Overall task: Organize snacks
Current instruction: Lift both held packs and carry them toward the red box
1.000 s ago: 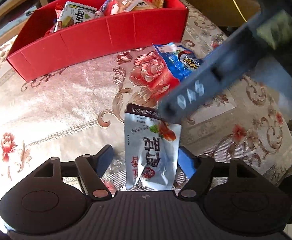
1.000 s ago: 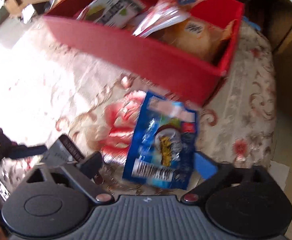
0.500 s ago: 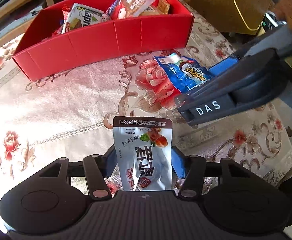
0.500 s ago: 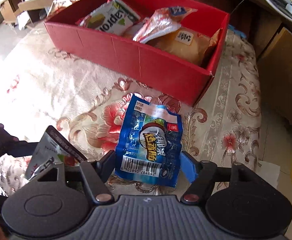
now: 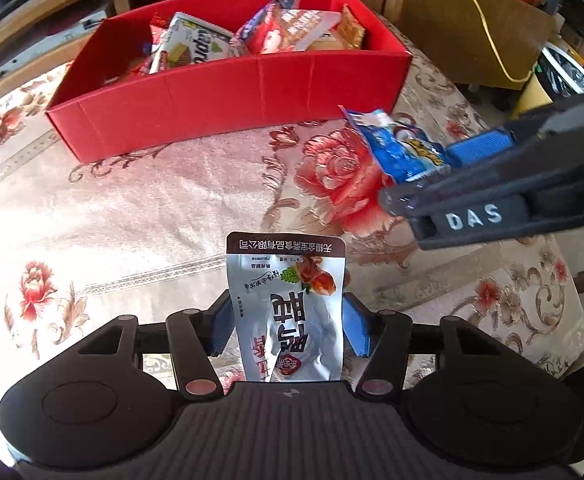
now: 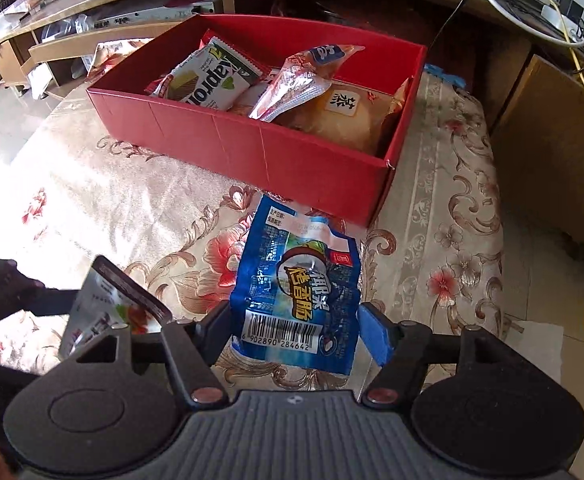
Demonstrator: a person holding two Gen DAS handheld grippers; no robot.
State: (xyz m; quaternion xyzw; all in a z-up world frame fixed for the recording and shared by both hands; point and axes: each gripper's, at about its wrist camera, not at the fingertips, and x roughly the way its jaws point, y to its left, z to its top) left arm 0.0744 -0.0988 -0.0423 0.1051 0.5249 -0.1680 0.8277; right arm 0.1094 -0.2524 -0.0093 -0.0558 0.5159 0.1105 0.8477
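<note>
My left gripper (image 5: 288, 320) is shut on a silver snack packet (image 5: 288, 300), its blue pads pressing both side edges near the front of the table. To its right, my right gripper (image 5: 431, 176) is shut on a blue snack packet (image 5: 395, 148), which hangs just above the cloth. In the right wrist view the blue packet (image 6: 295, 272) sits between the pads of the right gripper (image 6: 295, 324), and the silver packet (image 6: 104, 308) shows at the lower left. A red open box (image 5: 228, 96) holding several snack packs stands beyond both.
A floral tablecloth (image 5: 152, 200) covers the table, with bare cloth between the grippers and the red box (image 6: 252, 148). A cardboard box (image 5: 471, 28) with a yellow cable stands off the table's right side. Wooden shelving (image 6: 112, 28) runs behind. The table edge drops away at the right.
Both grippers' jaws have closed in from wide apart onto their packets. The right gripper has risen a little with the blue packet. The silver packet now stands straight between the left pads.
</note>
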